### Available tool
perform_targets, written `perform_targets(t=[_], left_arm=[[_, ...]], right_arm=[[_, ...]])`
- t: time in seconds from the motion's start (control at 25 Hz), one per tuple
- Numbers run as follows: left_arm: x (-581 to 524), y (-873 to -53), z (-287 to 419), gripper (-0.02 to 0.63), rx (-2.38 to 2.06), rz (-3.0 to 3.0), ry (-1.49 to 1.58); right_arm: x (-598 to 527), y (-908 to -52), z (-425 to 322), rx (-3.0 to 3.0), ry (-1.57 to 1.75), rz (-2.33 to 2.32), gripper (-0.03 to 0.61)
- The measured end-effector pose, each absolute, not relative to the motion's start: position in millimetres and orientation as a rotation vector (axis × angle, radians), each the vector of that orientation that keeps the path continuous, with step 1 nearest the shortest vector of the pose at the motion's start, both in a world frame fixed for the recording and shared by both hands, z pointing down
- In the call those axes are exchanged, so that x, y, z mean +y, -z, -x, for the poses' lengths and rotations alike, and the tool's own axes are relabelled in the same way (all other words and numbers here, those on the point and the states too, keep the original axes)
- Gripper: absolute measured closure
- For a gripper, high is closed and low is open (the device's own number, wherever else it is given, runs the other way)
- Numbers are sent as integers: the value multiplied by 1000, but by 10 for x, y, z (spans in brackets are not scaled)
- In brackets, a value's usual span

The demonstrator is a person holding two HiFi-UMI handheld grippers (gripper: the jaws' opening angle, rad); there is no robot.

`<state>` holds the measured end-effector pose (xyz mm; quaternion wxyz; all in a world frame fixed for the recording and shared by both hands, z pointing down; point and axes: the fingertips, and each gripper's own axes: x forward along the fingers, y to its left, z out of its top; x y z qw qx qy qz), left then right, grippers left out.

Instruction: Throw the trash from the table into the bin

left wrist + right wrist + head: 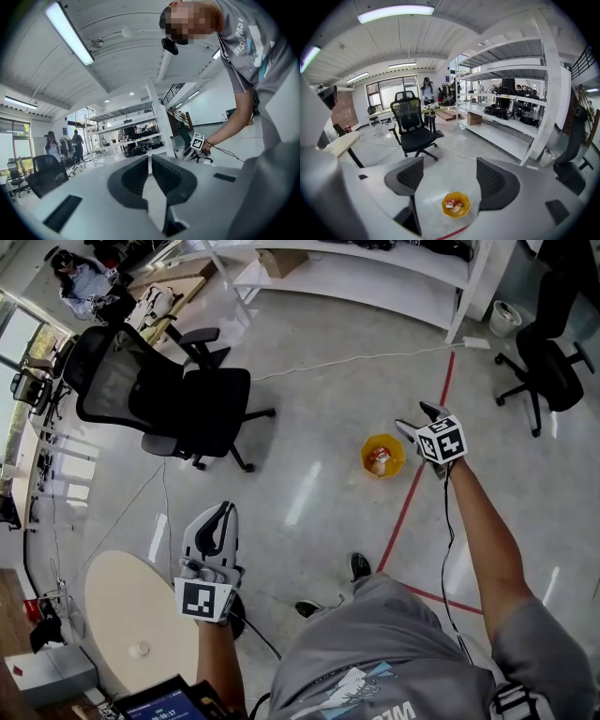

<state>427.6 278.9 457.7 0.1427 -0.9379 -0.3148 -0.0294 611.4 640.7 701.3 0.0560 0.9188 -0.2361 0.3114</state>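
Floor (309, 362): grey and glossy, lying well below both pairs of jaws. A red tape line (412, 486) is running across it, passing just beside the bin.

Shelving (506, 133): white, standing far ahead of the right jaws.

Table (117, 601): round and pale, sitting beside the left gripper (217, 517), off to its outer side. A small white item (139, 650) is lying on it, too small to identify.

Office chair (164, 395): black, standing well ahead of the left jaws.

Bin (456, 204): yellow, standing on the floor, showing between and beneath the right jaws, well apart from them. In the head view it is sitting just beside the right gripper (419, 420).

Left gripper: jaws are pressing together, nothing between them.

Right gripper: jaws are standing wide apart, gripping nothing.

Trash (450, 203): a red packet and a paler scrap are lying inside the bin.
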Motion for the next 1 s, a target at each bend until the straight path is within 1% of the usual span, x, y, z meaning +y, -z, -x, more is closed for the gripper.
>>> perform_targets(t=[0.2,0.24,0.28,0.36,0.4,0.76,1.0], left_arm=[[2791,-4573,-4237,548,-903,2729,83],[2788,-4563,-4225,548,-902,2727,79],[2785,-4551,-4209,548,-903,2721,74],[2780,-4527,-4172,548,-904,2717,66],[2772,-4518,-4150,548,-901,2719,62],[2606,-4360,-3807,548,-801,2762,28],[2203,-4370,-3449,548,-654,2856,-10]], right_arm=[[6358,-6849,-6049,-707,-881,-2756,244],[6355,-6803,-6028,-702,-864,-2742,274],[6361,-6748,-6007,-689,-843,-2729,351],[6394,-6634,-5967,-651,-798,-2715,546],[6403,-6581,-5945,-642,-783,-2717,571],[6172,-6050,-5753,-719,-641,-2699,571],[5554,-5724,-5692,-858,-532,-2654,571]])
